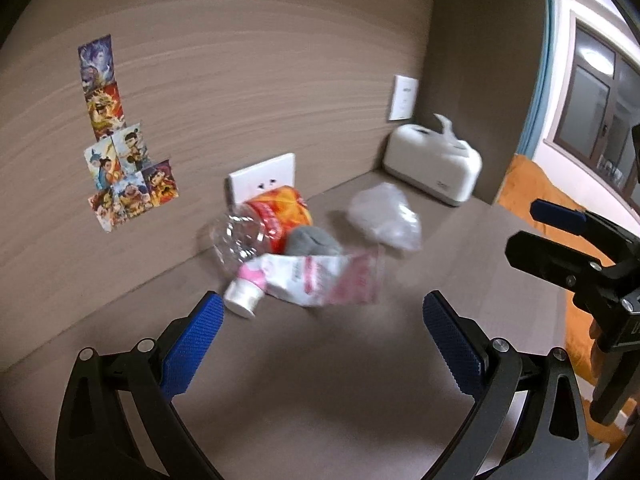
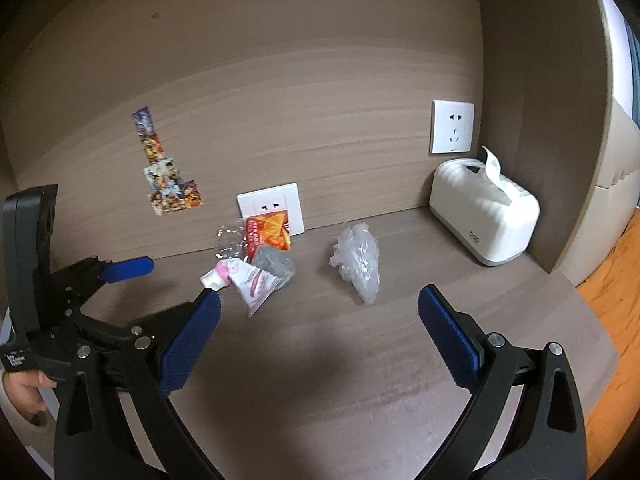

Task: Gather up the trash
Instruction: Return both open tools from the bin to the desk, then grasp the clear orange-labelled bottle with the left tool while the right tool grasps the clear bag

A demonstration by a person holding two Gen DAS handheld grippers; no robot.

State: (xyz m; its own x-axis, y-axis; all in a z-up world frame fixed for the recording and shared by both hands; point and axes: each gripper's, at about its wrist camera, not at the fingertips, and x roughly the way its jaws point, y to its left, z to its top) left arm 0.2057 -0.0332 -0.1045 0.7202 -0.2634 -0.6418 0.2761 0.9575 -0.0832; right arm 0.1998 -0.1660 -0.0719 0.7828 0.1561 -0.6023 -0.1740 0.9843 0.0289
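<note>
A heap of trash lies on the brown shelf against the wall: a clear plastic bottle with a red-orange label [image 1: 260, 228] [image 2: 256, 238], a pink-and-white squeezed tube [image 1: 288, 280] [image 2: 244, 278], a grey wad [image 1: 312, 242] [image 2: 274, 264]. To its right lies a crumpled clear plastic bag [image 1: 386, 216] [image 2: 358, 260]. My left gripper [image 1: 324, 328] is open, just short of the tube, nothing between its fingers. My right gripper [image 2: 320, 320] is open too, short of the bag, empty. The right gripper shows at the right edge of the left wrist view, the left gripper at the left of the right wrist view.
A white tissue box [image 1: 434, 168] [image 2: 484, 212] stands at the shelf's back right corner. Wall sockets [image 1: 262, 178] [image 2: 452, 126] and picture stickers [image 1: 120, 148] [image 2: 168, 176] are on the wall. An orange blanket [image 1: 536, 188] lies beyond the shelf's right edge. A hand [image 2: 24, 396] holds the left gripper.
</note>
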